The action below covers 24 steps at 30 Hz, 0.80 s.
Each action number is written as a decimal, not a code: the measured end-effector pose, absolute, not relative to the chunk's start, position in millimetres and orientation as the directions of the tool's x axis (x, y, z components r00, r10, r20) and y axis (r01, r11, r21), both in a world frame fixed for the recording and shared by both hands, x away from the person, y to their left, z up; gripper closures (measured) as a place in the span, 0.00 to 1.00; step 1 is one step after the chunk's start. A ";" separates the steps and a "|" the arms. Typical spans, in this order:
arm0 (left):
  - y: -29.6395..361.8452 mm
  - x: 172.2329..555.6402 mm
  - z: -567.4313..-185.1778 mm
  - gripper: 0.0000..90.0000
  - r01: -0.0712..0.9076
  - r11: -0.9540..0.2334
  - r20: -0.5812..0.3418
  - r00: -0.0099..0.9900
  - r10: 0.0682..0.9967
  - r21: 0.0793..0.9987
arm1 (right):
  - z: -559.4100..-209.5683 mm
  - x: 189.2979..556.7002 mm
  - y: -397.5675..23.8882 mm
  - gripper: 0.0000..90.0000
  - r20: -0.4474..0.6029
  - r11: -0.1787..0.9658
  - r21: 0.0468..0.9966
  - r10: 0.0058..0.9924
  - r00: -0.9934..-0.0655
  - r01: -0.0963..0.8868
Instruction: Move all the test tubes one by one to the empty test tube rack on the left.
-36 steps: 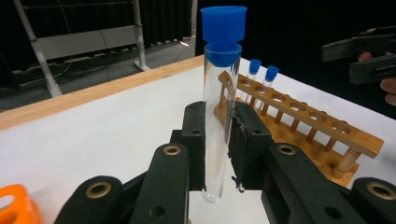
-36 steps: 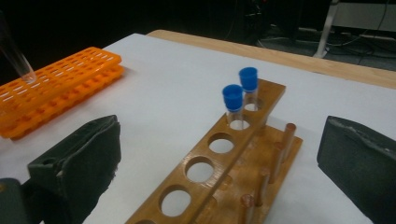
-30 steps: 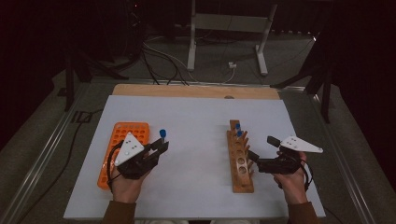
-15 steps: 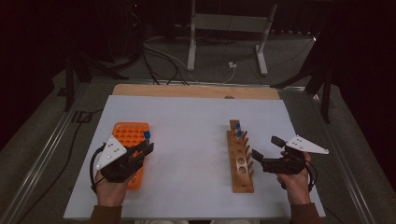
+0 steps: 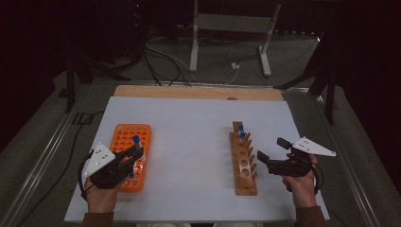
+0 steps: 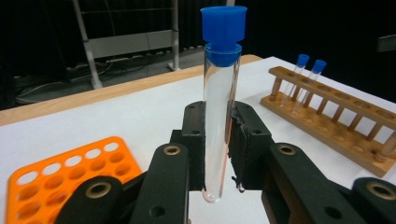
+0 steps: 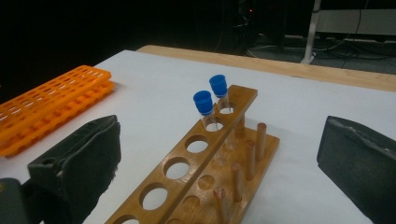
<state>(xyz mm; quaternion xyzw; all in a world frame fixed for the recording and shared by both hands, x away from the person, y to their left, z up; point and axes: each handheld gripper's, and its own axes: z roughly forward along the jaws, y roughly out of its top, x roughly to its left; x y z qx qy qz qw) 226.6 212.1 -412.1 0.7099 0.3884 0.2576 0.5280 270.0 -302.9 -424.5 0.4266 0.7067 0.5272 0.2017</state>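
The left tool [image 5: 135, 156] is clamped on a clear tube [image 6: 219, 121] with a blue cap [image 6: 223, 29], its two black jaws pressing on the glass from either side about halfway down, so that the rounded bottom hangs free below them and the capped end stands well above. The tube is upright in the left gripper view. In the high view this tool sits over the near part of the orange rack [image 5: 128, 142], at the left of the white table [image 5: 189, 142], and the blue cap shows just above the rack's holes. The holes of the orange rack seen in the left gripper view are empty. The right tool [image 5: 272, 153] is open, its padded jaws standing wide apart with nothing between them; in the right gripper view they frame the wooden rack [image 7: 196, 168], which lies at the right of the table and well apart from the orange one. Two more blue-capped tubes [image 7: 211, 105] stand side by side in the two holes at the far end of the wooden rack, and the nearer holes in its row are empty. The right tool hovers just beside the near end of that rack, without touching it.
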 end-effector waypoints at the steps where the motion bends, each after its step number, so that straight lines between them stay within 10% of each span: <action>1: 214.2 226.1 -412.6 0.87 0.280 -0.140 -0.044 0.561 0.827 0.950 | -424.5 270.0 -303.3 0.00 0.165 0.079 0.918 0.816 -0.554 0.389; 24: 248.1 213.4 -428.8 0.87 0.313 -0.118 -0.054 0.491 0.869 0.943 | -424.4 269.4 -306.6 0.00 0.170 0.070 0.918 0.818 -0.549 0.389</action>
